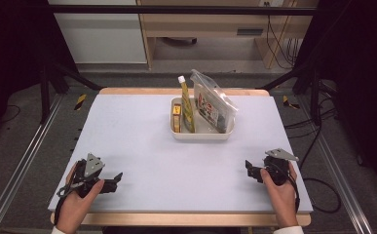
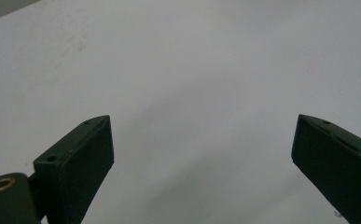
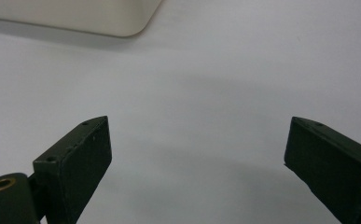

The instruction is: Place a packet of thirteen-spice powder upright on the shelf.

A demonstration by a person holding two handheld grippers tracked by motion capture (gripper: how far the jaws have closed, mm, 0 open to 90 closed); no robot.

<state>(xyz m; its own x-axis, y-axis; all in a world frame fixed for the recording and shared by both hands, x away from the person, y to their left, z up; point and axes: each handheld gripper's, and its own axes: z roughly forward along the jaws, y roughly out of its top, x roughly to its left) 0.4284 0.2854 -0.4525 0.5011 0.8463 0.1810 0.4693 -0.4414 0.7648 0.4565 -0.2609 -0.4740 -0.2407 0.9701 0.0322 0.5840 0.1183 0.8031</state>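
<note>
A pale lavender-grey mat [image 1: 142, 141] covers a wooden table set among dark frame rails, with grey floor around it and light wooden furniture beyond the far edge. Toward the far middle of the mat stands a cream tray [image 1: 203, 134], a shallow rounded tub holding three things: a small yellow box [image 1: 177, 118] at its left end, a yellow squeeze bottle [image 1: 187, 109] with a white cap standing upright beside the box, and a clear zip pouch [image 1: 214, 103] with a printed packet inside, leaning to the right across the tray. The left gripper [image 1: 115, 181] rests at the near left corner of the mat in the person's hand, well apart from the tray; in the left gripper view [image 2: 201, 154] its jaws are spread wide over bare mat, holding nothing. The right gripper [image 1: 250, 170] sits at the near right, likewise held low by the mat; in the right gripper view [image 3: 197, 154] its jaws also stand wide apart and empty, with a rounded corner of the tray [image 3: 99, 18] showing farther off at the top left.
</note>
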